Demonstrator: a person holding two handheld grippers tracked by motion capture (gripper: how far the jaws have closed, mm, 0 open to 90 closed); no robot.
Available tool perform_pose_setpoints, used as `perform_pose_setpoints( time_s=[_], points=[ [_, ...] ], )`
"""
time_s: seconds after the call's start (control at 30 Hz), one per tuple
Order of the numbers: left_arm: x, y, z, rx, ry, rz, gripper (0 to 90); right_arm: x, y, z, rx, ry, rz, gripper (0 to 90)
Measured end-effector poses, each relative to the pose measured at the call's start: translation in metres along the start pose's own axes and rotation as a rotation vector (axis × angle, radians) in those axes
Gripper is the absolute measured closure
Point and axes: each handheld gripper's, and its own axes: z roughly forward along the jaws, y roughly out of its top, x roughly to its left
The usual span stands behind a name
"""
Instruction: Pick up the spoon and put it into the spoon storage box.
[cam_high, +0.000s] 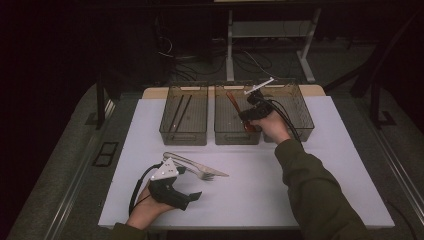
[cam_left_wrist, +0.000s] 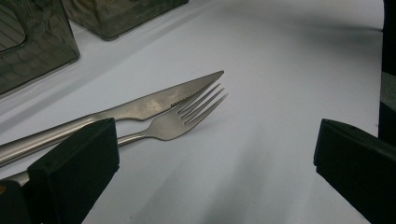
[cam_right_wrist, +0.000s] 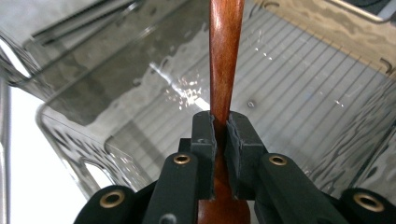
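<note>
Right gripper: we see its two black jaws pressed tight on a reddish-brown wooden utensil; in the right gripper view the pads squeeze the handle from both sides.
Wooden utensil: we see it in the high view as a slim red piece that slants inside the middle bin, still clamped, with its far end toward the back wall. We cannot tell if its tip touches the bin floor.
Middle bin: a clear, smoky plastic container, second of three in a row at the far side of the table; the right gripper hangs over its right part.
Right bin: just beside the middle one, behind the right hand.
Left bin: we see two dark chopsticks lying in it.
Left gripper: we find it low near the front edge, jaws wide apart with nothing between them.
Knife and fork: both metal, they lie side by side on the white table, just in front of the left gripper, well apart from the bins.
</note>
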Motion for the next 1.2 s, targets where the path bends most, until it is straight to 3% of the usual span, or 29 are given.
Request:
perform_pose_setpoints(
  time_s=[0.33, 0.47, 0.6, 0.77, 0.93, 1.2],
  points=[
    [0.0, 0.0, -0.001, -0.001, 0.002, 0.007, 0.0, 0.0, -0.001, 0.012, 0.078, -0.009, 0.006, 81.1],
    [0.0, 0.0, -0.001, -0.001, 0.002, 0.006, 0.0, 0.0, -0.001, 0.012, 0.077, -0.005, 0.005, 79.2],
    [0.0, 0.0, -0.001, -0.001, 0.001, 0.003, 0.0, 0.0, -0.001, 0.011, 0.056, 0.001, 0.014, 70.3],
    [0.0, 0.0, -0.001, -0.001, 0.001, 0.003, 0.0, 0.0, 0.0, 0.002, 0.006, 0.014, 0.024, 60.3],
    [0.0, 0.0, -0.001, -0.008, 0.005, -0.003, 0.0, 0.002, -0.001, -0.015, -0.079, 0.048, 0.033, 50.5],
    [0.0, 0.0, -0.001, -0.003, 0.007, 0.001, 0.0, 0.01, -0.016, -0.046, -0.183, 0.086, 0.002, 41.8]
  ],
)
